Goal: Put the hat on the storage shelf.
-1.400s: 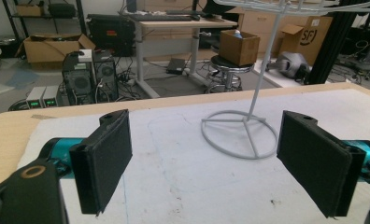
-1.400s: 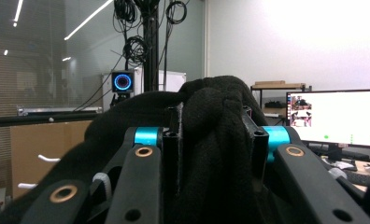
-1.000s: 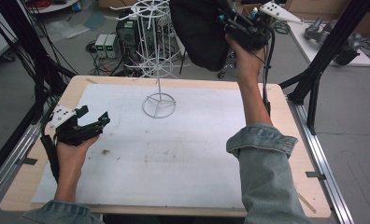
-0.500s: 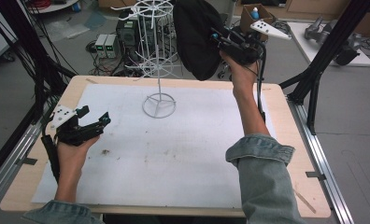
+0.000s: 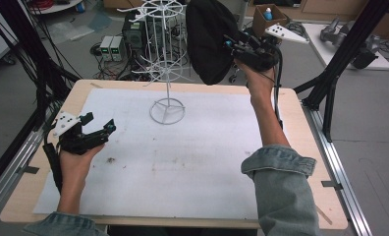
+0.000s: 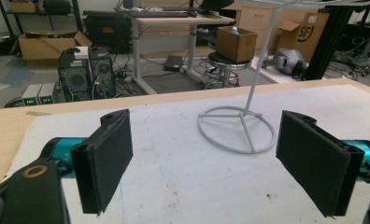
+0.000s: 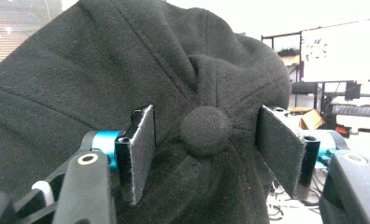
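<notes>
The black fabric cap [image 5: 209,39] hangs in the air above the table's far edge, at about 1 o'clock from the table centre. It is soft and creased, with stitched panel seams meeting at a round crown button [image 7: 205,129]. The white wire rack [image 5: 165,59] stands upright on a ring base, at 9 o'clock from the cap, just beside it.

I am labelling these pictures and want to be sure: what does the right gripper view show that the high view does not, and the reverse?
Right gripper view: the top button and seams of the black cap, bunched between the right tongs. High view: the white wire rack, its ring base on the white mat, and the open left tongs. Both: the black cap, held by the right tongs.
</notes>
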Motion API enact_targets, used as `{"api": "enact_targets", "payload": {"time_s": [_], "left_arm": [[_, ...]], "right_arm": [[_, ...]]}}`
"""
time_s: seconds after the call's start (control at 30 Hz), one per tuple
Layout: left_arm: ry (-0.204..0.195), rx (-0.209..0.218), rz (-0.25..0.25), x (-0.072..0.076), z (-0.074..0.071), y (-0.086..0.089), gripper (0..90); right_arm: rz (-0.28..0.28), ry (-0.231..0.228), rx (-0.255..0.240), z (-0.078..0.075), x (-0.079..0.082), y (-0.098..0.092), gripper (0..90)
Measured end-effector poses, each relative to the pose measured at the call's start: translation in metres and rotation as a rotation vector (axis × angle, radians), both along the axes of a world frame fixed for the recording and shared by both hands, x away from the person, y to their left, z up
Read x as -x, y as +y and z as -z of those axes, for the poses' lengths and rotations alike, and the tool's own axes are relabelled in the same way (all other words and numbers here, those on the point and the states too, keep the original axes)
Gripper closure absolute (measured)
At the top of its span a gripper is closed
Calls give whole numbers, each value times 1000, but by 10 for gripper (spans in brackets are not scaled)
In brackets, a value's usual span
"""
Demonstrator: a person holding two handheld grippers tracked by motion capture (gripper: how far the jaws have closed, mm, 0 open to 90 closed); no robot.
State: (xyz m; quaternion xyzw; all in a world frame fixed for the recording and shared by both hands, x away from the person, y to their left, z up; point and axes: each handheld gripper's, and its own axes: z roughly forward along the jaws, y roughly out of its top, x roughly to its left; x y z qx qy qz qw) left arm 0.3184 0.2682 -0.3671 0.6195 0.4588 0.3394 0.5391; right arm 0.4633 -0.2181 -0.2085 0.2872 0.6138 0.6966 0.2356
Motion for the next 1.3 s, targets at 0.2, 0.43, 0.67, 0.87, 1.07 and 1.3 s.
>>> {"api": "enact_targets", "payload": {"time_s": [0.2, 0.43, 0.67, 0.87, 1.07, 1.3], "left_arm": [[-1, 0, 0, 0, 0, 0, 187], [0, 0, -2, 0, 0, 0, 187], [2, 1, -4, -2, 1, 0, 187], [3, 4, 3, -4, 1, -2, 188], [2, 1, 5, -7, 1, -5, 187], [7, -22, 11, -8, 1, -9, 187]], "right_arm": [[24, -12, -18, 4, 2, -9, 356], [83, -12, 15, 4, 9, -24, 301], [169, -17, 162, 1, 20, -34, 213], [245, -49, 231, 8, 36, -41, 191], [319, -58, 286, 28, 56, -55, 133], [401, -29, 293, 60, 81, -77, 120]]}}
